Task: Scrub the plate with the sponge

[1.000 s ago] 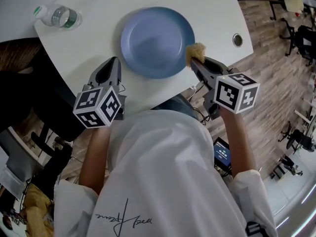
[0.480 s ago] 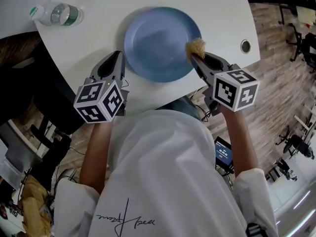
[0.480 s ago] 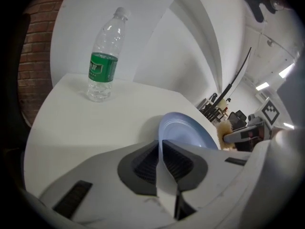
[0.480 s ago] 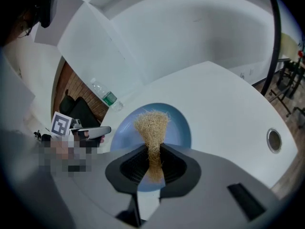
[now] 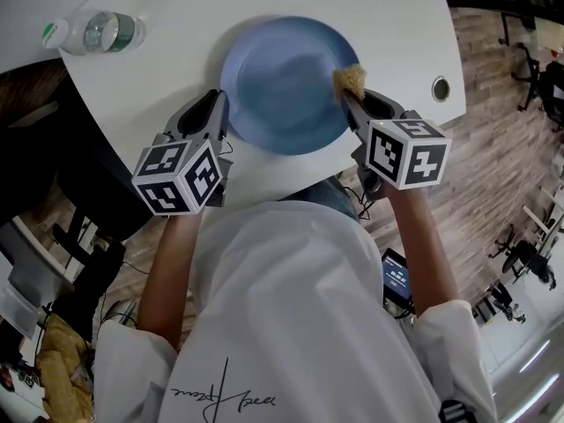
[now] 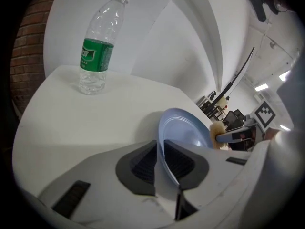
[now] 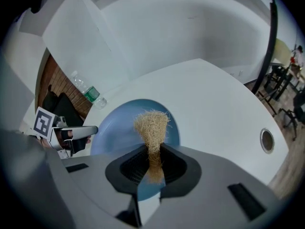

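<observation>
At the near side of the white table (image 5: pixel 176 25) is my round blue plate (image 5: pixel 282 91), smooth and plain. My left gripper (image 5: pixel 216 106) pinches its left rim tight. My right gripper (image 5: pixel 349 100) squeezes a scratchy tan sponge (image 5: pixel 351 79), which touches the plate's right edge. A clear water bottle (image 5: pixel 95 32) with a green label is well apart.

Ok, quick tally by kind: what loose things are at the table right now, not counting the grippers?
Plate: 1, rim held by the left gripper
Sponge: 1, held by the right gripper
Bottle: 1
Total: 3
</observation>
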`<state>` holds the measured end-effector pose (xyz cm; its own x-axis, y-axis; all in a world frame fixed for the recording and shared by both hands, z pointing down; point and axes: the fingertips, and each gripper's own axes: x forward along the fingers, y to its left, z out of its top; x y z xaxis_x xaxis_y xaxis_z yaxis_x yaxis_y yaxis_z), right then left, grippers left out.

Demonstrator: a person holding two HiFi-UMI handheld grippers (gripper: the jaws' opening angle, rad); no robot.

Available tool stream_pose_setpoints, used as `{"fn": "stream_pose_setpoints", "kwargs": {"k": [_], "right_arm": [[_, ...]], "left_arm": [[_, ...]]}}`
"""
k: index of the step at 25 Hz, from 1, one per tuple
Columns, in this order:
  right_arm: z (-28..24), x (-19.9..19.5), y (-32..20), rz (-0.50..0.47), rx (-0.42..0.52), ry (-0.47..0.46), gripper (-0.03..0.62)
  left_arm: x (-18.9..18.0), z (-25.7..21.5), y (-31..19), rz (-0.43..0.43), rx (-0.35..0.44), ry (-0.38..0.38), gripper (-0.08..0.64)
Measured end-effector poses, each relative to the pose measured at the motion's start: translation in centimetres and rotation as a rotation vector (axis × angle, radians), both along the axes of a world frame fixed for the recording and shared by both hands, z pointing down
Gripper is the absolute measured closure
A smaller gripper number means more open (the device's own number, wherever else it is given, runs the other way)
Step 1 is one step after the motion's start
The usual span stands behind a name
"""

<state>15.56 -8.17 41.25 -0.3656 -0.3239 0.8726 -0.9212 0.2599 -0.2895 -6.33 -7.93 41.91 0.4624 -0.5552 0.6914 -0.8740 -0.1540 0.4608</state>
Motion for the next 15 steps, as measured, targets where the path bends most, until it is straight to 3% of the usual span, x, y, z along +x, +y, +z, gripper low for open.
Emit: {"fn": "stream_pose_setpoints", "kwargs": {"k": [9, 15], "right_arm": [[1.0, 0.5, -2.0, 0.125, 0.009, 0.059, 0.552], [1.9, 0.0, -2.8, 0.190, -0.018, 0.047, 0.554]], "left_arm": [[0.5, 1.0, -0.5, 0.015, -0.021, 0.016, 0.502], [0.5, 1.5, -0.9, 0.010, -0.024, 0.023, 0.502]]}}
